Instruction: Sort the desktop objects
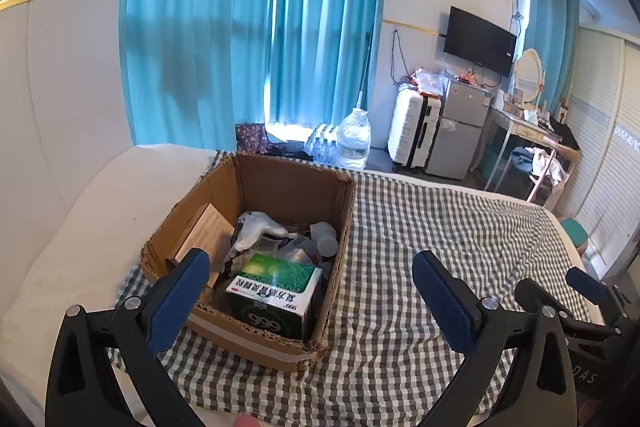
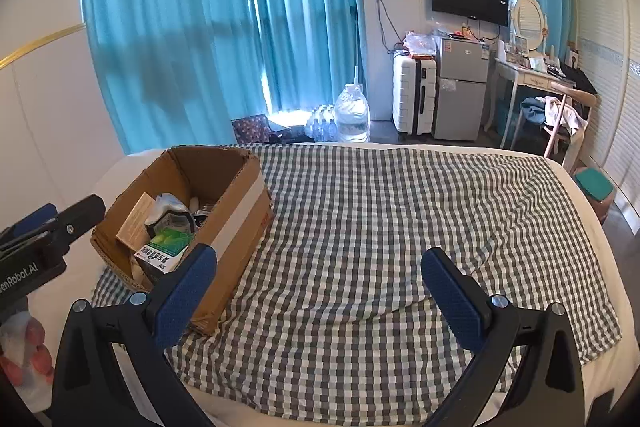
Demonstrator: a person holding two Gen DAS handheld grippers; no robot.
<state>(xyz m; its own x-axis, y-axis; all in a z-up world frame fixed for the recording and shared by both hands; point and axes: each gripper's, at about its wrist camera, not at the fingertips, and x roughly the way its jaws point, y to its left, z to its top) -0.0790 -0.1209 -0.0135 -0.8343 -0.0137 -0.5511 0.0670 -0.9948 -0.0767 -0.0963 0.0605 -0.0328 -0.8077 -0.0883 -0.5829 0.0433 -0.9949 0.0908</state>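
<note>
Two wrist views of a bed covered by a checked cloth (image 2: 360, 211), read from left to right. At far left lay a white pillow (image 1: 80, 227). Next to it stood an open cardboard box (image 1: 280, 183) on the cloth, holding the sorted articles: a tan carton (image 1: 204, 231) against its left wall, crumpled plastic packaging (image 1: 260, 227) in the middle, a small translucent bottle (image 1: 326, 237) toward the right wall, and a green medicine box (image 1: 276, 291) lying on top at the near end. The left gripper (image 1: 312, 291) hung just above the near edge of the box, its jaws spread wide and nothing between the blue pads (image 1: 180, 299). Further right, the right gripper (image 2: 320, 291) was likewise released and empty, poised over bare cloth beside the box. To the right of the box the cloth carried no loose article in either view, though the fingers hid a little of it. Judged from this arrangement, the sorting appeared complete or very nearly so: every visible item already lay inside the box, and nothing remained in view to be collected. Whether further objects lay outside both fields of view cannot be told.
</note>
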